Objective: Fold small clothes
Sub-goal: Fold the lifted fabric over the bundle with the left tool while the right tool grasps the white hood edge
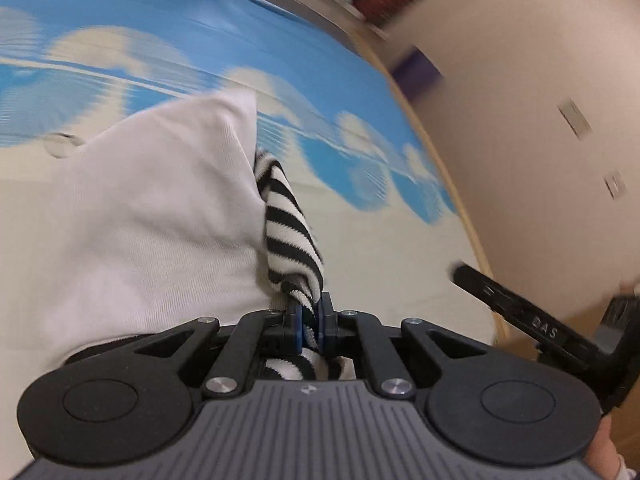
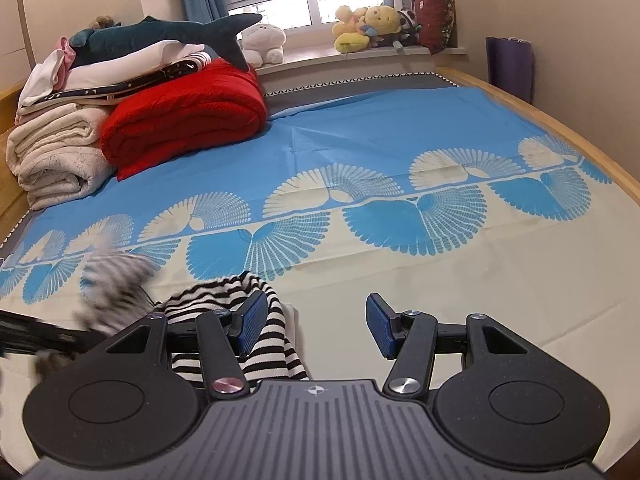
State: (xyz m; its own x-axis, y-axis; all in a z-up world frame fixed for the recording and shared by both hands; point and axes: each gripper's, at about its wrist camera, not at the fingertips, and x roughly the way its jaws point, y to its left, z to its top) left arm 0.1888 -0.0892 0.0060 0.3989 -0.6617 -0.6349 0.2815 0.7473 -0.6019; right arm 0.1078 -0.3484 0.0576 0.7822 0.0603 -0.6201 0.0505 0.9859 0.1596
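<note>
A small garment, white (image 1: 156, 216) with black-and-white striped trim (image 1: 290, 228), lies on the blue and cream bed sheet (image 1: 248, 40). My left gripper (image 1: 309, 320) is shut on the striped part and holds it up; the view is motion-blurred. In the right wrist view the striped cloth (image 2: 276, 344) lies under and beside the left fingertip (image 2: 252, 322). My right gripper (image 2: 316, 326) is open and holds nothing. A blurred striped piece (image 2: 114, 286) hangs at the left there, with the left gripper's black body (image 2: 36, 336) beside it. The right gripper's finger (image 1: 516, 308) shows in the left wrist view.
A red folded blanket (image 2: 184, 116) and cream folded blankets (image 2: 56, 152) lie stacked at the bed's far left, with clothes and a plush shark (image 2: 160, 34) on top. Plush toys (image 2: 372, 24) sit on the windowsill. The wooden bed frame (image 2: 580, 140) runs along the right by the wall.
</note>
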